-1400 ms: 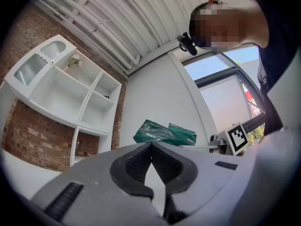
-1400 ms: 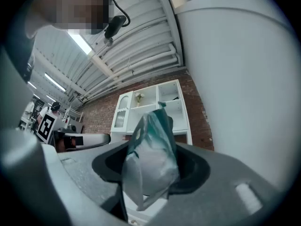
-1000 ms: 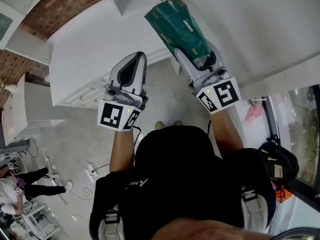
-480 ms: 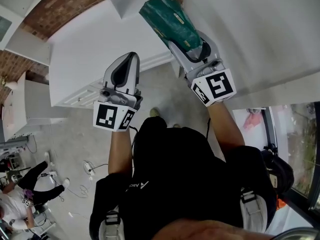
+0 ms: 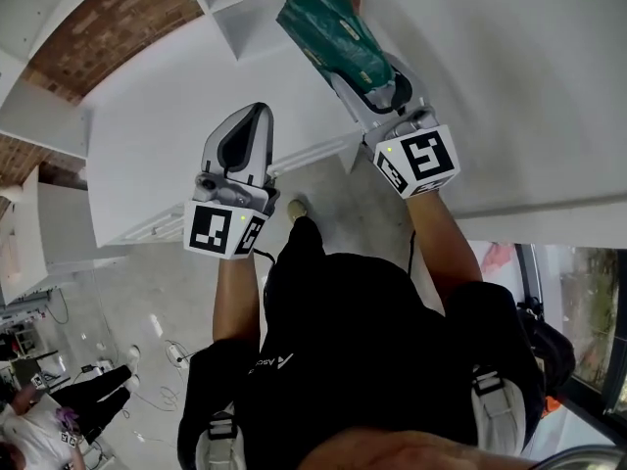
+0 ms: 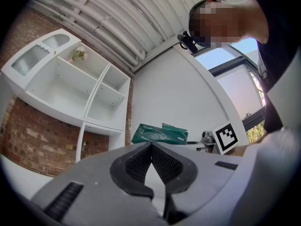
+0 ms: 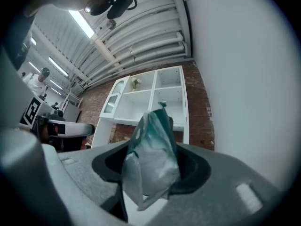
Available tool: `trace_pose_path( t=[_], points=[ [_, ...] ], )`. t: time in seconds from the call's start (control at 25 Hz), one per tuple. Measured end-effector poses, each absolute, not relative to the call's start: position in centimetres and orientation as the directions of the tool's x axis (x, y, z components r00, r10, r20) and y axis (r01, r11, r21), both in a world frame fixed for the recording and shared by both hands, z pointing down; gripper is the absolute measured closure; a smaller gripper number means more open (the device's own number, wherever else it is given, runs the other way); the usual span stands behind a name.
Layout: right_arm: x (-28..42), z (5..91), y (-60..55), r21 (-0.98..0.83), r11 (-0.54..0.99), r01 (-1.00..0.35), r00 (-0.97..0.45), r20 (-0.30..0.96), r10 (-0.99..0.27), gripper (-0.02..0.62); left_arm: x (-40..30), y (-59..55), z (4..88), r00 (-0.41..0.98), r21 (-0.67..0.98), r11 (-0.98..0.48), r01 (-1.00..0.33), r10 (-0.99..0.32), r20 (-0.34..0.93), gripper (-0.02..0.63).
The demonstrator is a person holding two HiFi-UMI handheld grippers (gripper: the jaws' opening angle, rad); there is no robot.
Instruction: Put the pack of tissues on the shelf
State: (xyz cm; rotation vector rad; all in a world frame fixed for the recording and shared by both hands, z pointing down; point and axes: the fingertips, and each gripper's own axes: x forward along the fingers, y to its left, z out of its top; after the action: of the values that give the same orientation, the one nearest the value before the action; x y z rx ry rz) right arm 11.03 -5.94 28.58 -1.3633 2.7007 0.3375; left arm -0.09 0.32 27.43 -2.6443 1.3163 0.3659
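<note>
The green pack of tissues (image 5: 335, 29) sticks out forward from my right gripper (image 5: 364, 71), whose jaws are shut on its near end. In the right gripper view the pack (image 7: 153, 157) fills the gap between the pads and stands upright, with the white shelf unit (image 7: 146, 98) on the brick wall beyond it. My left gripper (image 5: 257, 114) is held beside it to the left, shut and empty. In the left gripper view its tips (image 6: 151, 145) meet, and the pack (image 6: 160, 133) shows past them next to the open white shelf (image 6: 77, 86).
A white cabinet top (image 5: 167, 116) lies under both grippers, and a white wall (image 5: 519, 57) is to the right. Another person (image 5: 54, 424) and cables (image 5: 181, 346) are on the floor at lower left. A window (image 5: 588, 321) is at the right.
My right gripper has carried the pack a little up and forward. The floor and cabinet have slid under me as I step toward the shelf. The left gripper has barely moved.
</note>
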Motion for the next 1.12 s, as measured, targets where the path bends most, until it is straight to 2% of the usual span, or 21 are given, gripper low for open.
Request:
trace_pose_path(
  t=[0.52, 1.12],
  points=[
    [2.6, 29.2, -26.2, 0.219, 0.492, -0.842, -0.523, -0.109, -0.846, 0.362, -9.1, -16.8, 28.9, 0.659, -0.014, -0.68, -0.733, -0.705, -0.262, 0.607],
    [-1.2, 33.1, -42.5, 0.274, 0.459, -0.845, -0.453, 0.089, -0.887, 0.359, -11.9, -24.2, 31.3, 0.668, 0.041, -0.694, -0.718, -0.706, -0.235, 0.607]
  ],
)
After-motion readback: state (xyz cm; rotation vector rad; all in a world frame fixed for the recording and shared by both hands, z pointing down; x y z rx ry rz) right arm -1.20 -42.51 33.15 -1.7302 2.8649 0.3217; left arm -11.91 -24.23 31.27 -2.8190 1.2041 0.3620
